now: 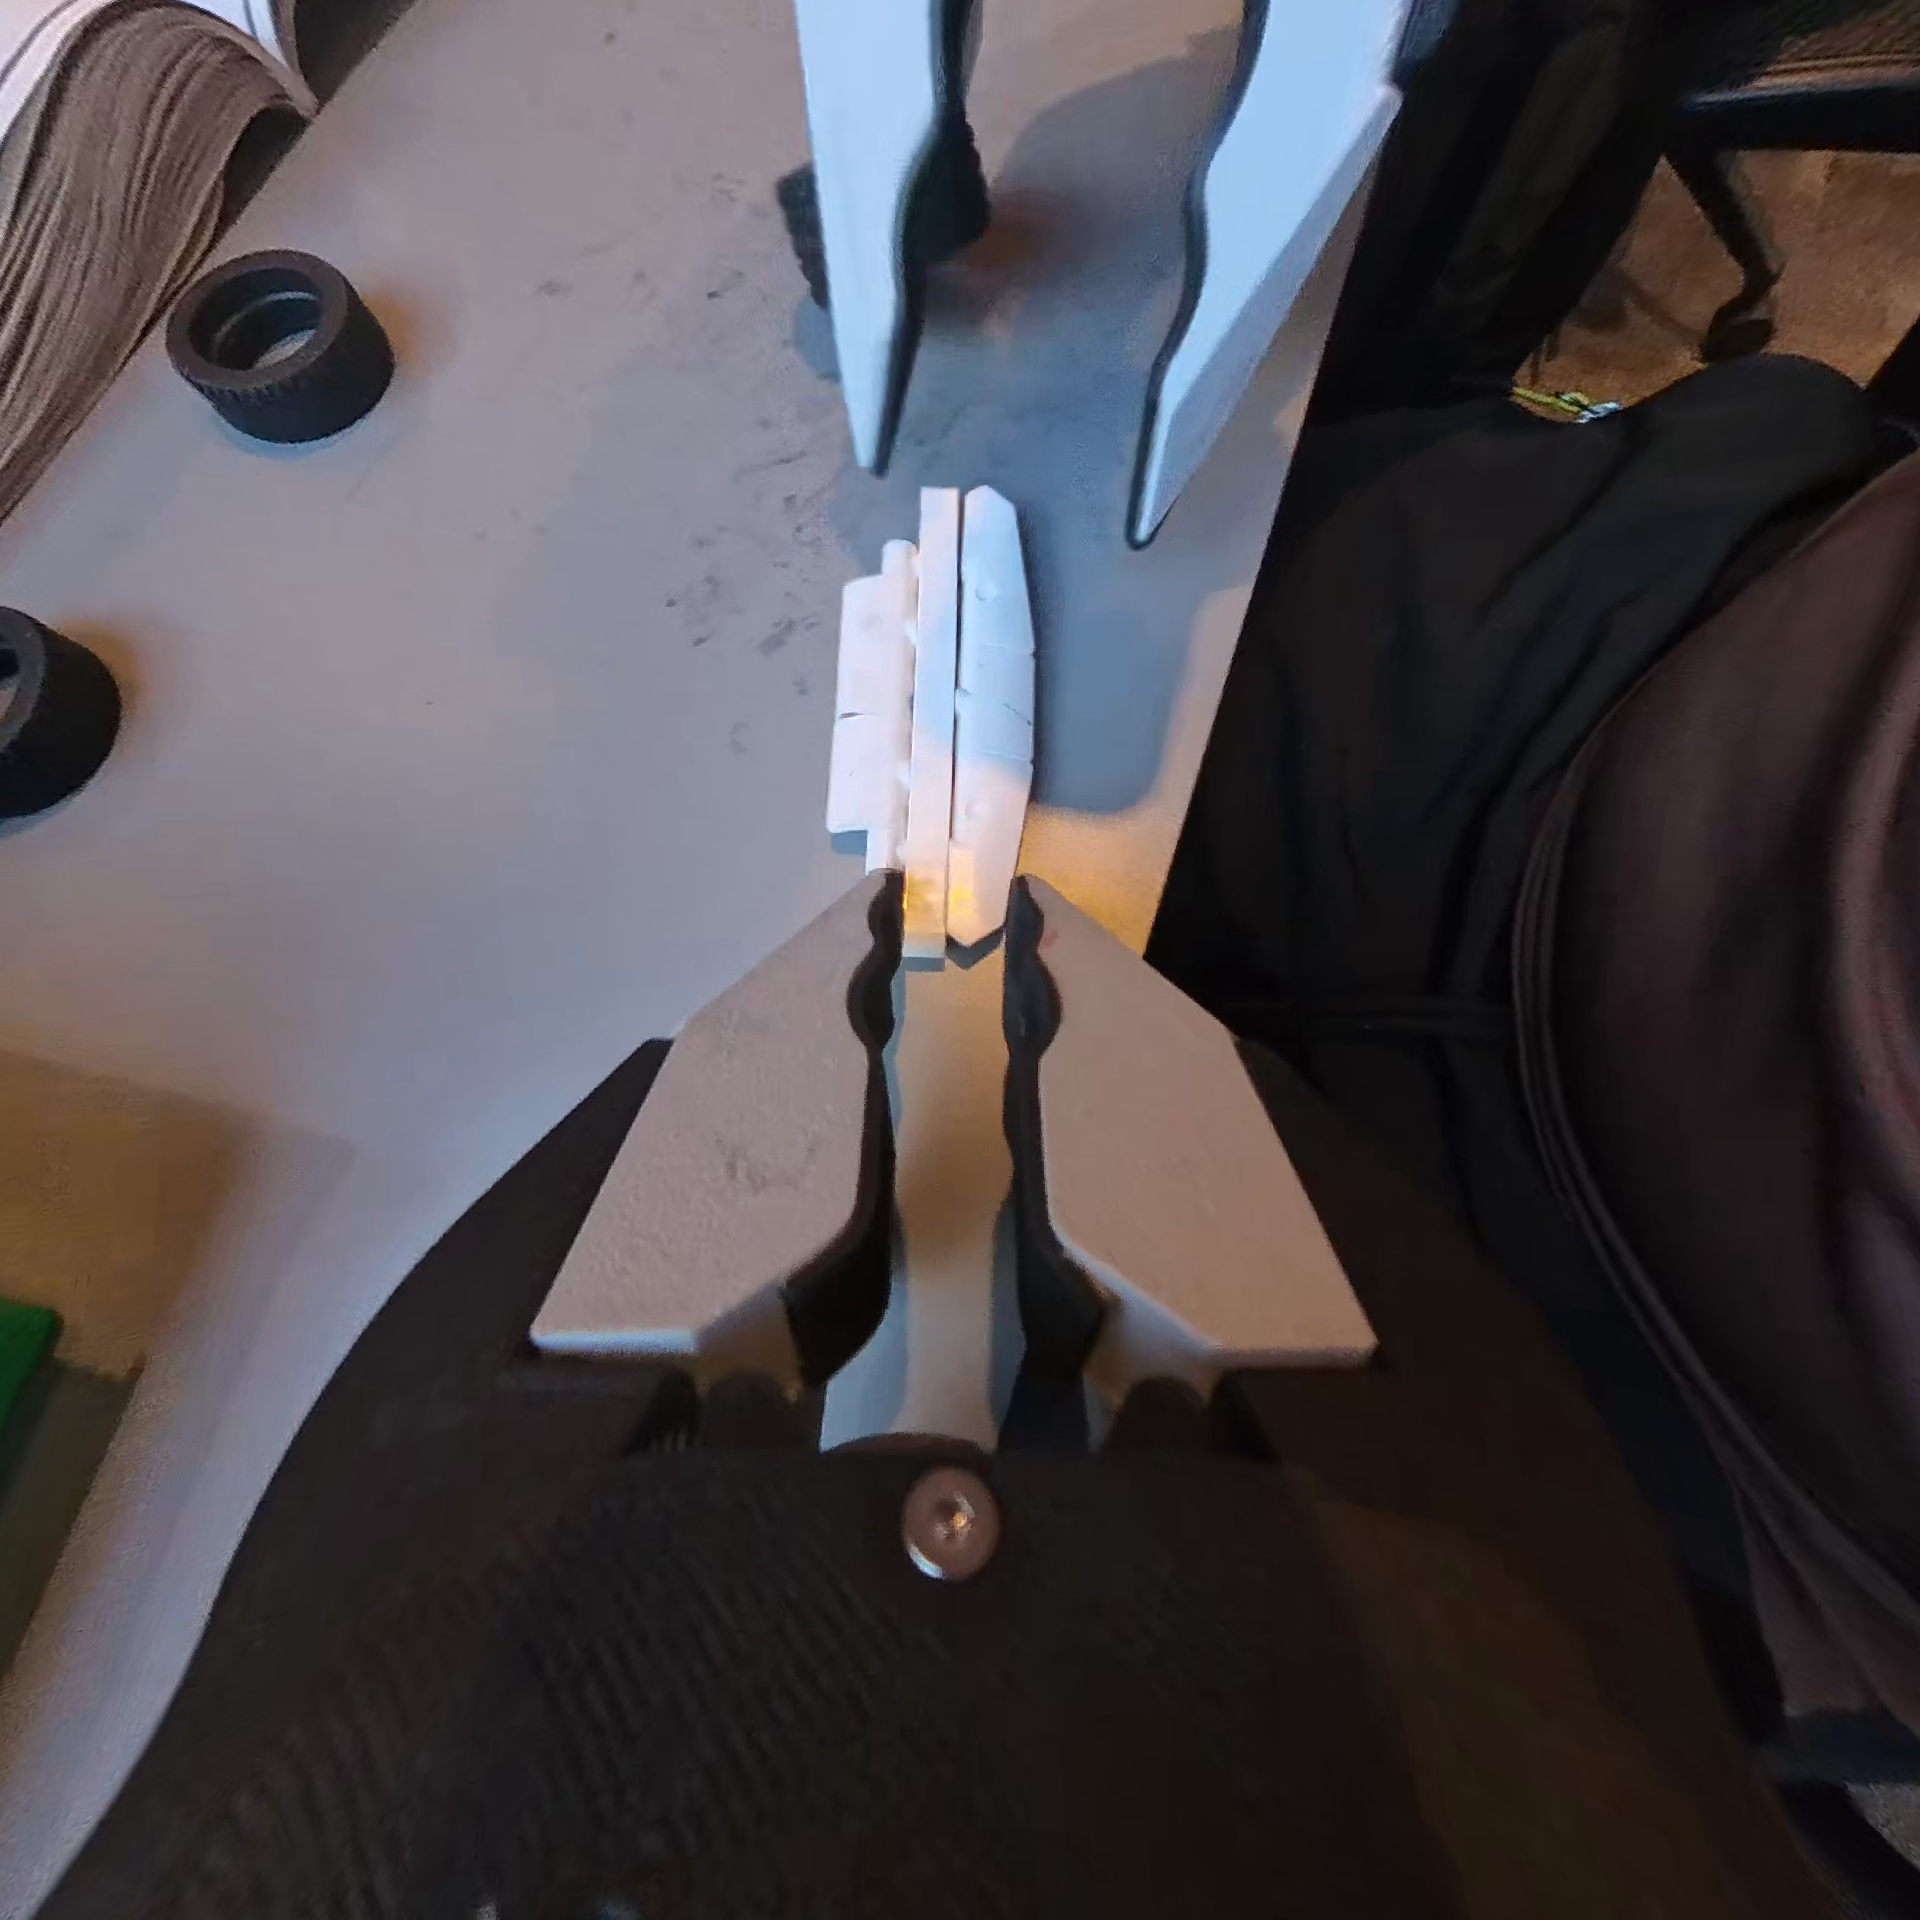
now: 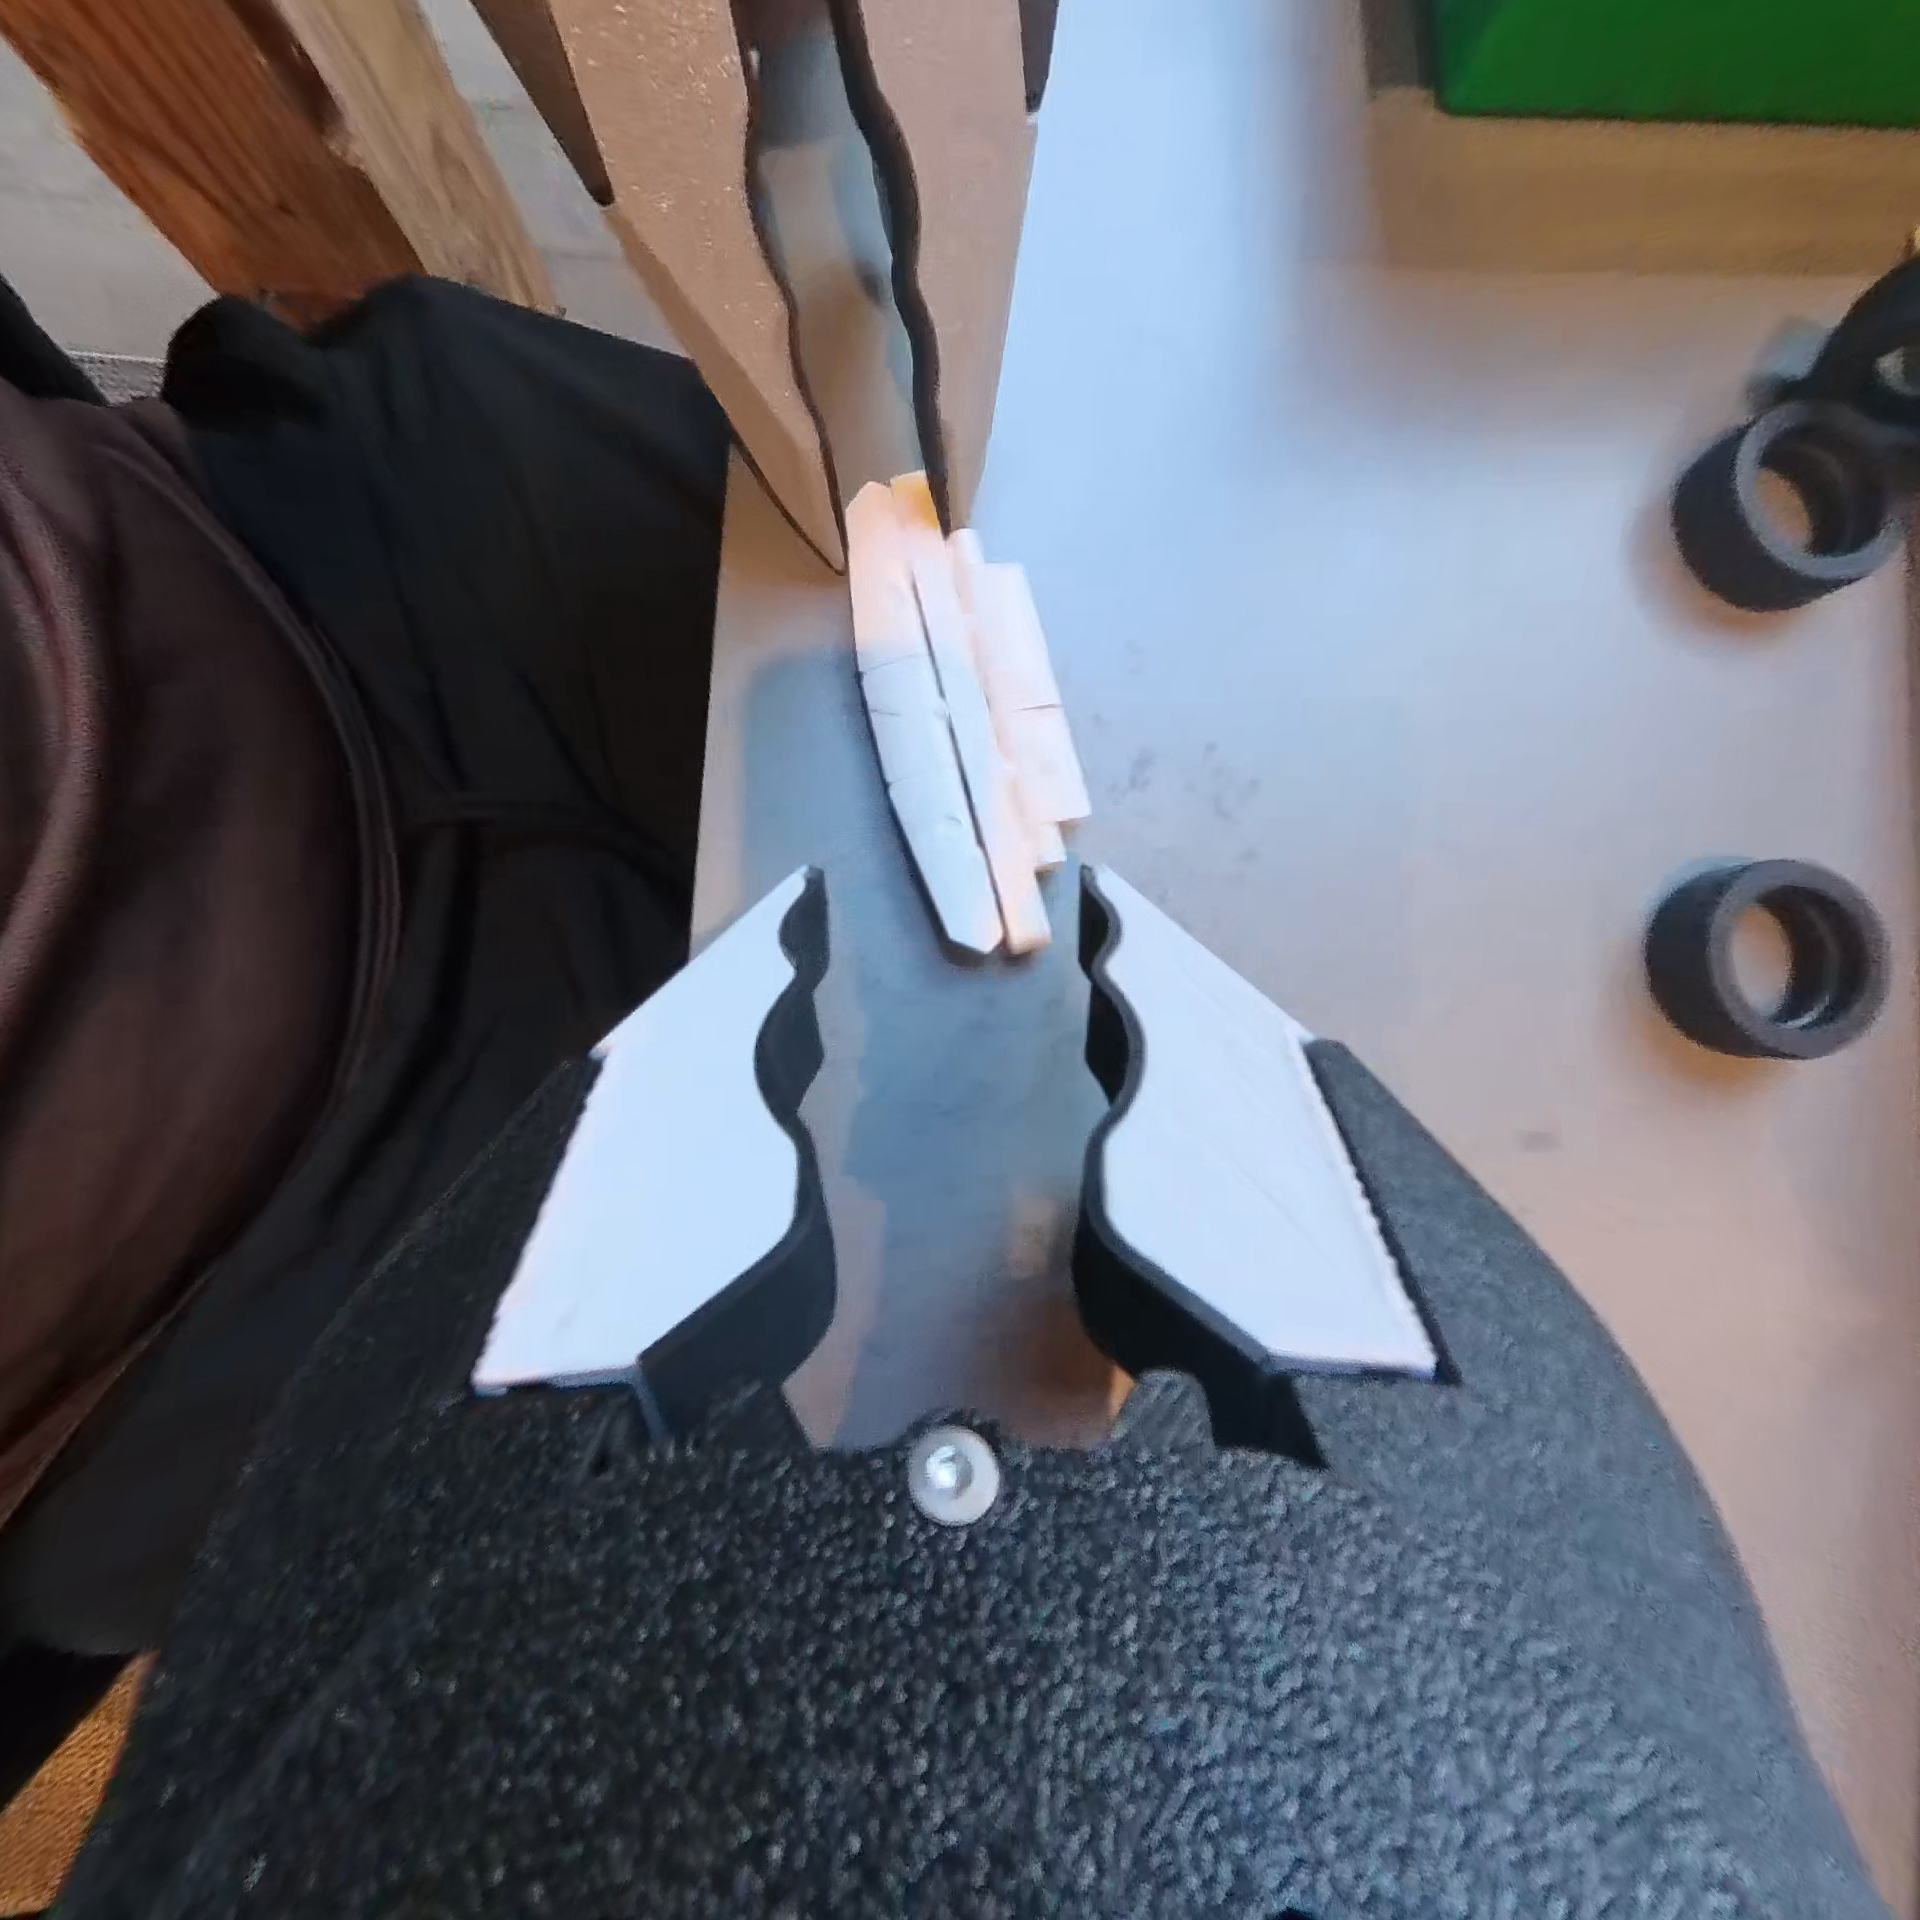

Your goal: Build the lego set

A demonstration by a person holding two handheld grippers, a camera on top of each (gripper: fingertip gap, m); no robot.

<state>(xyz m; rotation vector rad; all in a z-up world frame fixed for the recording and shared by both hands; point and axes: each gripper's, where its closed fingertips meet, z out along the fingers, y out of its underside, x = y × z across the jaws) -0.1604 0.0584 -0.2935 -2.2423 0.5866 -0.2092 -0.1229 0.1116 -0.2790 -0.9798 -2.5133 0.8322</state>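
Note:
A long white lego assembly [image 1: 935, 675] of stacked plates and curved pieces is held on edge just above the grey table [image 1: 468, 727]. My left gripper [image 1: 953, 888] is shut on its near end. My right gripper [image 1: 1008, 499] faces it from the far side, open, with its tips just past the assembly's other end. In the right wrist view the assembly [image 2: 966, 727] reaches into the gap of my open right gripper [image 2: 951, 878] without touching either finger. The left gripper [image 2: 888, 535] clamps the far end there.
Black lego tyres [image 1: 281, 358] [image 1: 42, 717] stand on the table; they also show in the right wrist view [image 2: 1766, 520] [image 2: 1756, 971]. A green piece [image 2: 1662, 52] lies on a tan sheet. A person's dark clothing [image 1: 1558, 831] borders the table edge beside the assembly. My hands' fingertips stand some 8 cm from each other.

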